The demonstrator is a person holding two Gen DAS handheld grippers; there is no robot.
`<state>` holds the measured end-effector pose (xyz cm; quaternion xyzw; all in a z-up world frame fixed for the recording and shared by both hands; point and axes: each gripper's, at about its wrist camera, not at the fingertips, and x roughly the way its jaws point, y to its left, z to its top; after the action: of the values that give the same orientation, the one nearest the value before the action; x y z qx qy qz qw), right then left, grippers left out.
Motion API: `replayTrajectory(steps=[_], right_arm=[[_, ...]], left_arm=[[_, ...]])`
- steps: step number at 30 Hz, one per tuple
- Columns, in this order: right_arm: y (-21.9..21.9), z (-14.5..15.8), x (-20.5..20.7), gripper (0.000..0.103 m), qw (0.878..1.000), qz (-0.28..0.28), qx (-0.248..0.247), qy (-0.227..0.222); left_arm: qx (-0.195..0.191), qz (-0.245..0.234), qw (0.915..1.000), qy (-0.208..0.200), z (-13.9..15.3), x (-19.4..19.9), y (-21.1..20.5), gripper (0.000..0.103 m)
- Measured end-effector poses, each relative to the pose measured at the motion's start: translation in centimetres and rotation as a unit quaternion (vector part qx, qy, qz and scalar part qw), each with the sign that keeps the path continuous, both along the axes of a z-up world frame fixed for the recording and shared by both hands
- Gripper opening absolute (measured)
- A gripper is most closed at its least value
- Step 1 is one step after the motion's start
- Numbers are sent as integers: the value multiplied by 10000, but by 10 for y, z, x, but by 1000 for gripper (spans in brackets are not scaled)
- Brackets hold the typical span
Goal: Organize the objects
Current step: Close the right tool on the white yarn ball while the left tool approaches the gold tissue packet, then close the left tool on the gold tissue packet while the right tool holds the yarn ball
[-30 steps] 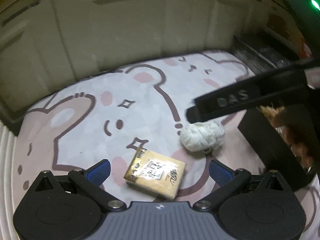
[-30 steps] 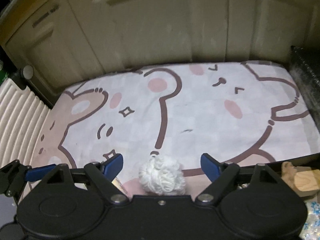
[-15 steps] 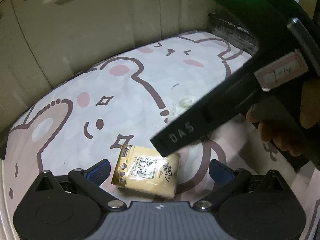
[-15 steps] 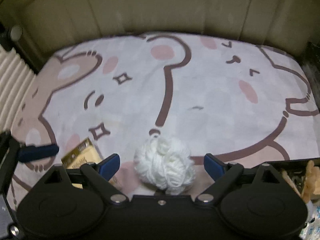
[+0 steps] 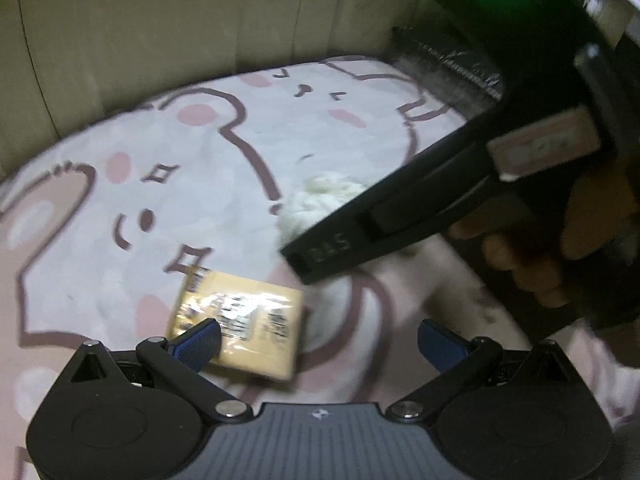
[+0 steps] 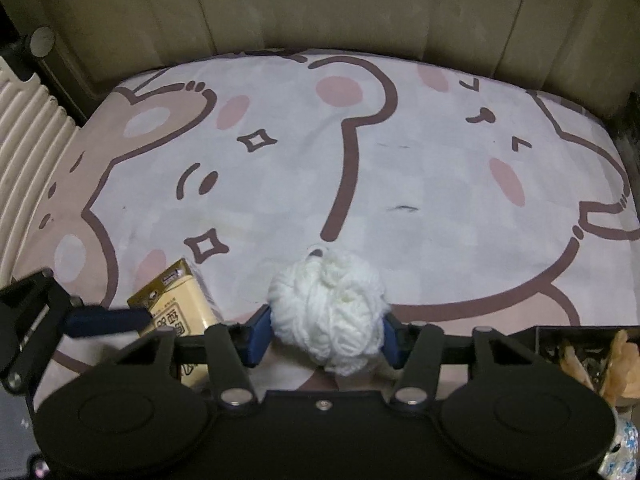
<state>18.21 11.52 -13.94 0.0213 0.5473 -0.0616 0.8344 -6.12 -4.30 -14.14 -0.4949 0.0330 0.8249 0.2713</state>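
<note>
Two grippers are seen over a desk covered by a cartoon bear mat (image 6: 440, 168). Right gripper (image 6: 326, 336): blue pads pressed against both sides of a white yarn ball (image 6: 326, 312), which is pinched between them and sits low at the near edge of the mat; whether the ball is lifted or resting cannot be told. Left gripper (image 5: 316, 342): fingers spread wide, blue pads (image 5: 196, 340) well apart, nothing held. A yellow tissue pack (image 5: 240, 320) is seen lying flat on the mat, partly between the left gripper's fingers, with the left pad over its near left corner; contact cannot be confirmed owing to blur. In the right wrist view the tissue pack (image 6: 180, 308) is found just left of the yarn ball, apart from it, with one blue finger of the left gripper (image 6: 104, 320) lying across its near side. In the left wrist view the yarn ball (image 5: 316, 200) is partly hidden behind the black body of the right gripper (image 5: 440, 200), which is held by a hand (image 5: 532, 256) at the right. A dark tray (image 6: 580, 348) holding brownish items is noted at the mat's right near corner. Beige panelled cabinet fronts (image 6: 320, 8) are seen behind the mat, and a ribbed white surface (image 6: 28, 136) at far left.
</note>
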Motion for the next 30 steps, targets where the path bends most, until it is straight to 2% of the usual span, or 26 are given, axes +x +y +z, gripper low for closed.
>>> replayTrajectory(steps=[2, 6, 9, 16, 19, 26, 30], right_arm=[[0, 2, -1, 55, 10000, -8, -4, -23], [-3, 8, -2, 55, 9999, -66, 46, -107], [-2, 16, -4, 55, 9997, -49, 111, -227], [-5, 31, -8, 55, 9987, -14, 246, -446], [-9, 33, -9, 55, 9985, -45, 257, -473], [-12, 31, -10, 55, 9986, -139, 287, -434], [-11, 33, -12, 55, 9986, -88, 276, -437]], left_arm=[[75, 15, 10000, -38, 2, 1, -1, 103], [-301, 279, 9987, 297, 3, -1, -2, 103], [-390, 526, 9974, 301, 0, -9, -5, 103], [-668, 489, 9960, 345, -14, -19, 2, 103], [-702, 355, 9965, 270, -18, -20, 3, 103], [-250, 204, 9993, -202, -17, -15, -4, 103], [-465, 322, 9982, -218, -19, -17, 1, 102]])
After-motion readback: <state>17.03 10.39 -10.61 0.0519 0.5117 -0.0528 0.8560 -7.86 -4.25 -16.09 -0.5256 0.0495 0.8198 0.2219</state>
